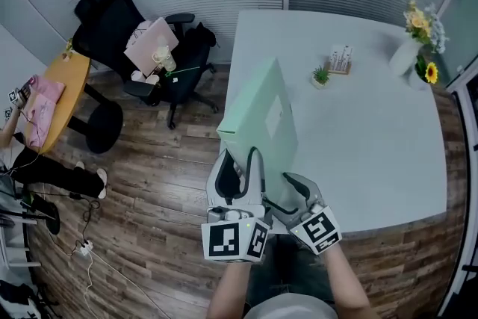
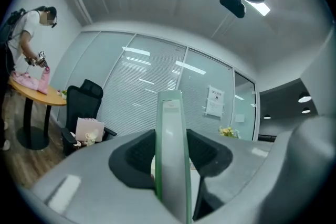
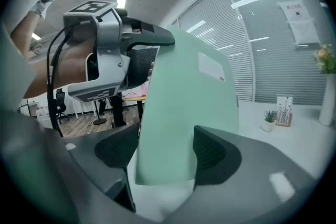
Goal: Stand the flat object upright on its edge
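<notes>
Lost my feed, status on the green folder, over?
Left gripper, right gripper shut on green folder. Folder upright, leaning, at table's near-left corner. Plant, vase well beyond.

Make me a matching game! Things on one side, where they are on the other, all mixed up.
1 green folder
2 little plant
3 flower vase
4 black chair

a on the wooden floor
b at the table's far right corner
c clamped by the left gripper and right gripper
d beside the card stand

Pairs: 1-c, 2-d, 3-b, 4-a
</notes>
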